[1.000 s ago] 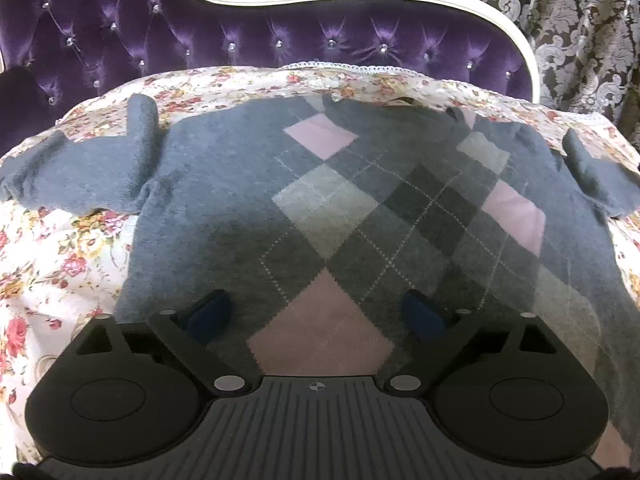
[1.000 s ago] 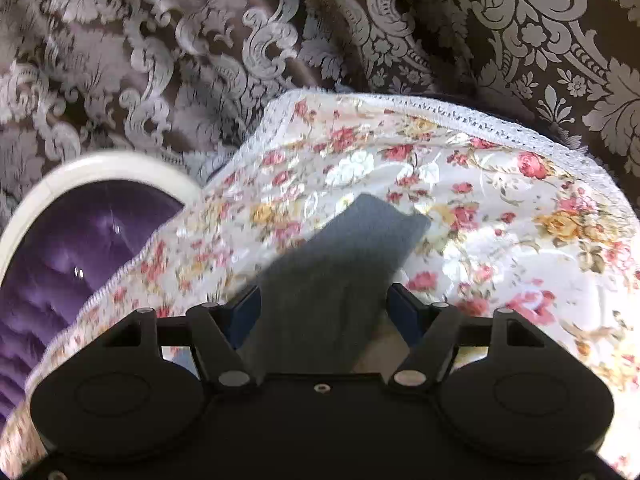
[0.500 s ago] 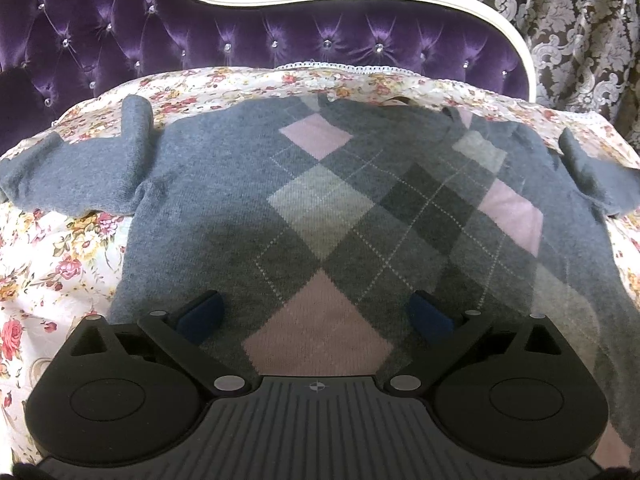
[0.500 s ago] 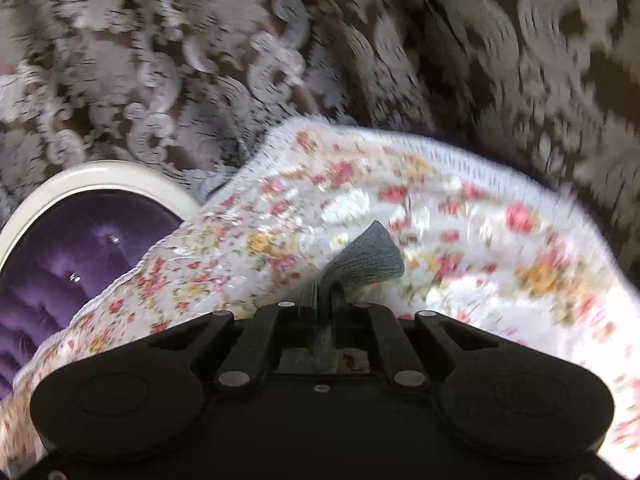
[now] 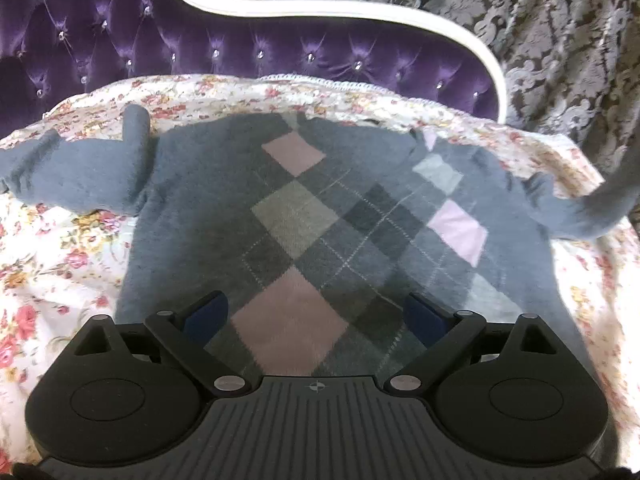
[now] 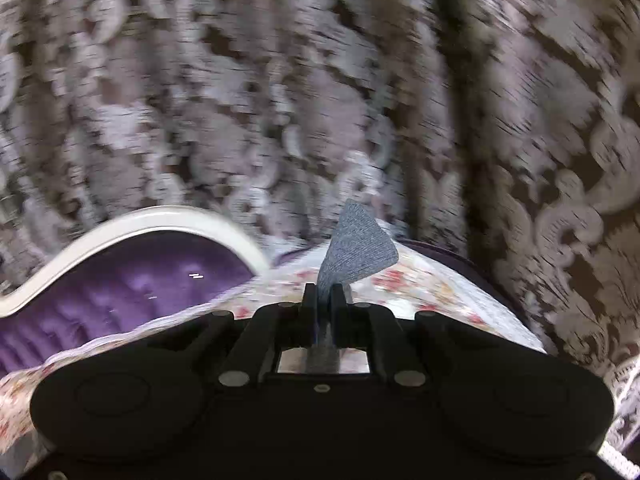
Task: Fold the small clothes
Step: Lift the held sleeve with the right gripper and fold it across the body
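1. Bed (image 5: 360, 60) with purple tufted headboard, white-edged.
2. Floral bedspread (image 5: 52, 264) covering it, lace-trimmed at the far edge.
3. Grey argyle sweater (image 5: 320, 216) spread flat on the bedspread, one sleeve (image 5: 616, 196) rising off it.

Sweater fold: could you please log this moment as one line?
right gripper: shut on sleeve, lifted | left gripper: open over sweater, holding nothing | bedspread: under sweater

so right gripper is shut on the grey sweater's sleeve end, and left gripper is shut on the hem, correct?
Half right. The right gripper is shut on the grey argyle knit sweater's sleeve end. The left gripper is open above the hem, holding nothing, as the left wrist view shows.
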A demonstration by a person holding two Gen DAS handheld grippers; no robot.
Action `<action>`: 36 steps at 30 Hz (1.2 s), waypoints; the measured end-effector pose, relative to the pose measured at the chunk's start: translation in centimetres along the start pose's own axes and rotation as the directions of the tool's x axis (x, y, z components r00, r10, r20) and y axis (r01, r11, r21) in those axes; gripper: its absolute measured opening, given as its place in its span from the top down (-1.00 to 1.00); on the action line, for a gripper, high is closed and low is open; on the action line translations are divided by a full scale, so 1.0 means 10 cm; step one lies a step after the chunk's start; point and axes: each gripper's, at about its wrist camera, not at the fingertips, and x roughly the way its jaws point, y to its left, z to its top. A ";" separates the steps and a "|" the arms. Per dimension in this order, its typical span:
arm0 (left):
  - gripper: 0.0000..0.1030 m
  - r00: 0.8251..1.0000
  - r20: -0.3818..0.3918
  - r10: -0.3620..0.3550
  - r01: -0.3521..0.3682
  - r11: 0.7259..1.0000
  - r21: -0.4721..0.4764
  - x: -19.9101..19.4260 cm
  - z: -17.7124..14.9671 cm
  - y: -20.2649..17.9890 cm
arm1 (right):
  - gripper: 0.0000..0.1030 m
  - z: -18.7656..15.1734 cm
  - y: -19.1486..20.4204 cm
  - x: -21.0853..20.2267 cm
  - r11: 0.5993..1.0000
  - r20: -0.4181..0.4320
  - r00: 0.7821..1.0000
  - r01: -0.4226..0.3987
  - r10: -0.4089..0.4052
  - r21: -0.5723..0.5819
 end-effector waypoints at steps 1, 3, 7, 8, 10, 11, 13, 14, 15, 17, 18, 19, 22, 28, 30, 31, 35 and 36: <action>-0.85 1.000 0.002 -0.008 0.008 1.000 -0.005 -0.05 -0.01 0.02 | 0.76 0.01 0.15 -0.04 0.999 0.003 1.000 -0.026 0.026 -0.026; -0.85 1.000 0.006 -0.023 0.023 1.000 -0.021 -0.15 -0.01 0.09 | 0.76 0.00 0.46 -0.15 0.993 0.005 0.997 -0.081 0.081 -0.081; -0.85 0.999 0.022 -0.027 0.028 0.999 -0.040 -0.32 -0.02 0.23 | 0.76 -0.10 1.20 -0.33 0.957 -0.017 0.974 -0.227 0.228 -0.179; -0.85 0.999 0.026 -0.027 0.028 0.999 -0.042 -0.35 -0.03 0.28 | 0.76 -0.14 1.35 -0.36 0.946 -0.026 0.966 -0.257 0.257 -0.195; -0.85 0.999 0.033 -0.023 0.025 0.998 -0.052 -0.42 -0.04 0.37 | 0.76 -0.26 1.70 -0.43 0.917 -0.049 0.946 -0.324 0.322 -0.231; -0.85 0.999 0.038 -0.019 0.021 0.998 -0.060 -0.46 -0.05 0.42 | 0.76 -0.34 1.90 -0.46 0.897 -0.067 0.930 -0.366 0.361 -0.247; -0.85 0.999 0.045 -0.011 0.015 0.997 -0.076 -0.51 -0.07 0.52 | 0.76 -0.52 2.23 -0.51 0.859 -0.106 0.899 -0.436 0.424 -0.267; -0.85 0.999 0.046 -0.006 0.010 0.996 -0.086 -0.53 -0.08 0.58 | 0.76 -0.63 2.41 -0.51 0.837 -0.127 0.883 -0.470 0.452 -0.280; -0.85 0.999 0.047 -0.001 0.005 0.995 -0.095 -0.55 -0.08 0.62 | 0.76 -0.76 2.57 -0.52 0.819 -0.146 0.870 -0.493 0.472 -0.294; -0.85 0.999 0.046 0.008 -0.003 0.994 -0.110 -0.58 -0.10 0.71 | 0.76 -1.02 2.86 -0.48 0.787 -0.194 0.843 -0.538 0.502 -0.302; -0.85 0.999 0.042 0.013 -0.008 0.993 -0.116 -0.58 -0.10 0.76 | 0.76 -1.16 2.98 -0.45 0.775 -0.221 0.828 -0.560 0.515 -0.293; -0.85 0.999 0.041 0.018 -0.013 0.992 -0.123 -0.60 -0.12 0.81 | 0.76 -1.31 3.10 -0.39 0.764 -0.247 0.815 -0.579 0.525 -0.286; -0.85 0.999 0.035 0.037 -0.032 0.990 -0.141 -0.62 -0.14 0.93 | 0.76 -1.78 3.39 -0.24 0.742 -0.326 0.785 -0.612 0.527 -0.273; -0.85 0.999 0.017 0.046 -0.043 0.983 -0.180 -0.62 -0.19 1.13 | 0.75 -2.53 3.67 -0.08 0.704 -0.425 0.751 -0.643 0.505 -0.301; -0.85 0.999 0.009 0.049 -0.047 0.982 -0.183 -0.59 -0.18 1.17 | 0.57 -2.68 3.66 -0.14 0.685 -0.450 0.725 -0.670 0.522 -0.286; -0.85 0.999 0.006 0.052 -0.050 0.982 -0.181 -0.58 -0.18 1.18 | 0.57 -2.72 3.65 -0.14 0.674 -0.459 0.712 -0.683 0.531 -0.280; -0.85 0.998 0.013 0.054 -0.051 0.986 -0.158 -0.57 -0.11 1.19 | -0.03 -2.72 3.49 -0.34 0.673 -0.422 0.732 -0.671 0.535 -0.310; -0.85 0.998 0.018 0.054 -0.051 0.987 -0.150 -0.56 -0.09 1.19 | -0.04 -2.70 3.41 -0.40 0.673 -0.410 0.734 -0.670 0.541 -0.313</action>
